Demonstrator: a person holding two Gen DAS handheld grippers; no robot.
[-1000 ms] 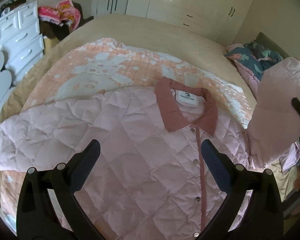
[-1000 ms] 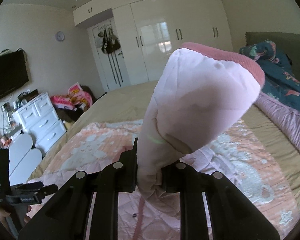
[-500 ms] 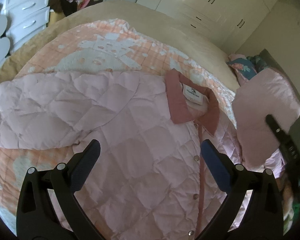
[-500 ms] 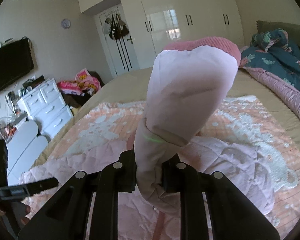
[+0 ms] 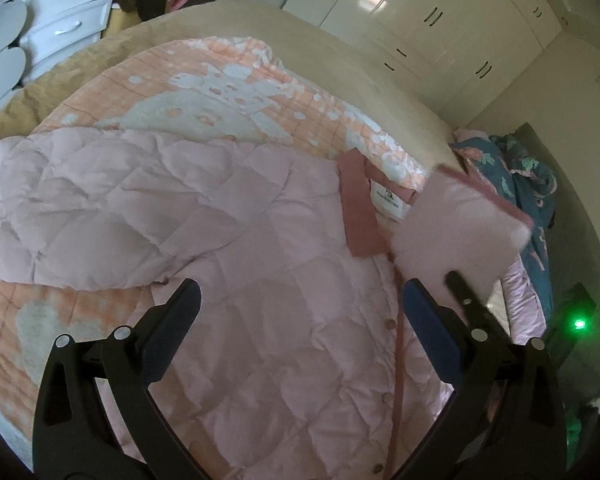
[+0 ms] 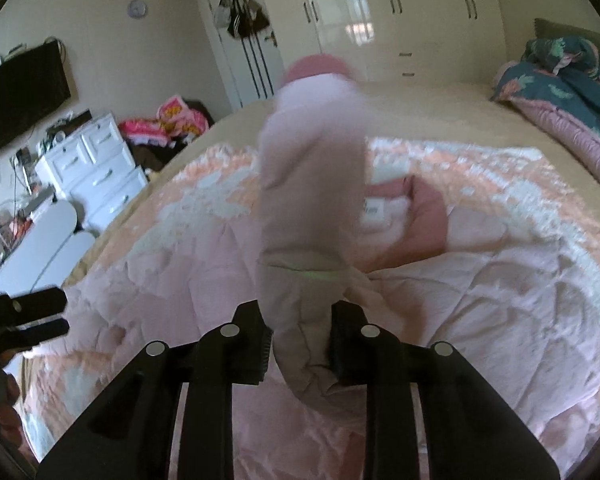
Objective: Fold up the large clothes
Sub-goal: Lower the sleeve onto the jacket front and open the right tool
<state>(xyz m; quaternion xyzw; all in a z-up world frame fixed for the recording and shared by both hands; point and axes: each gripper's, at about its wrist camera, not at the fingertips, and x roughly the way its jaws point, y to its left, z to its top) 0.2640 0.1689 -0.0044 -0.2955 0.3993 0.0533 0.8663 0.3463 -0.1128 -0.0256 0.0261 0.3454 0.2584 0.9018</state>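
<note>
A pale pink quilted jacket [image 5: 260, 280] with a darker pink collar [image 5: 360, 208] lies front up on the bed; it also shows in the right wrist view [image 6: 480, 280]. My left gripper [image 5: 300, 312] is open and empty above the jacket's chest. My right gripper [image 6: 300, 344] is shut on the jacket's right sleeve [image 6: 312, 184], which stands up with its pink cuff on top. In the left wrist view that sleeve [image 5: 460, 228] hangs over the collar area, with the right gripper's finger below it.
An orange and white blanket [image 5: 220, 92] covers the bed under the jacket. A teal and pink duvet [image 6: 572, 80] is bunched at the bed's right. White drawers [image 6: 92, 168] stand left of the bed, wardrobes [image 6: 380, 20] behind.
My right gripper has carried the sleeve leftward over the jacket's collar and lowered it. My left gripper has shifted left and stays open.
</note>
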